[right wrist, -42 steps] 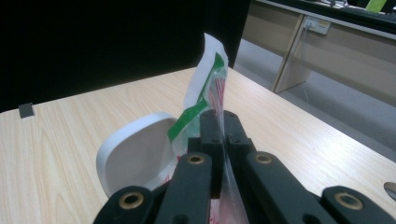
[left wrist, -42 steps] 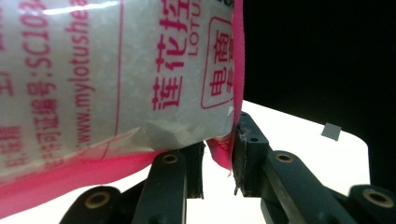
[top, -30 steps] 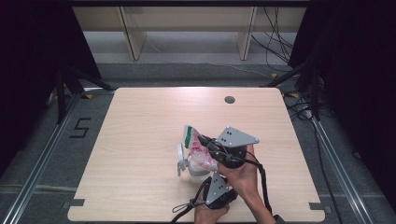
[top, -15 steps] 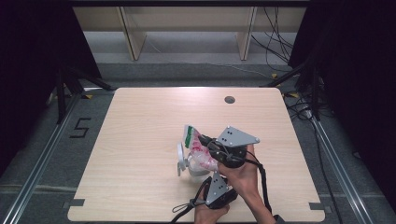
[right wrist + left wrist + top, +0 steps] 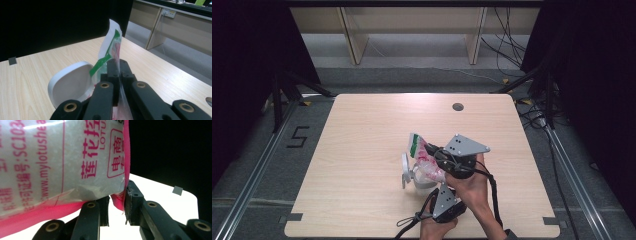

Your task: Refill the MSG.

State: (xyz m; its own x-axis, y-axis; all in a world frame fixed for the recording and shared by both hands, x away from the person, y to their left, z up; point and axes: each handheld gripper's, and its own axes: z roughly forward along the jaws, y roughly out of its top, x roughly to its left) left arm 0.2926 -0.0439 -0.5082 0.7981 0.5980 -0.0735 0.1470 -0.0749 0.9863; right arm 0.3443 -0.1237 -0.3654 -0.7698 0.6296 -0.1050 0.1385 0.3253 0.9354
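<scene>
Bag (image 5: 424, 159) of white granules, pink print and a green-striped top, sits just right of centre in the high view, unchanged from a second ago; both hands static, so the pour has not started. Right gripper (image 5: 117, 65) fingers pinched flat on the bag's film. Left gripper (image 5: 117, 205) fingers narrow, clamping its pink lower edge. White lidded container (image 5: 412, 175) directly below-left on the table (image 5: 362, 130), lid up; contents not visible.

Clear pink-printed bag (image 5: 426, 159) of white granules, tilted above white container (image 5: 412, 176).
</scene>
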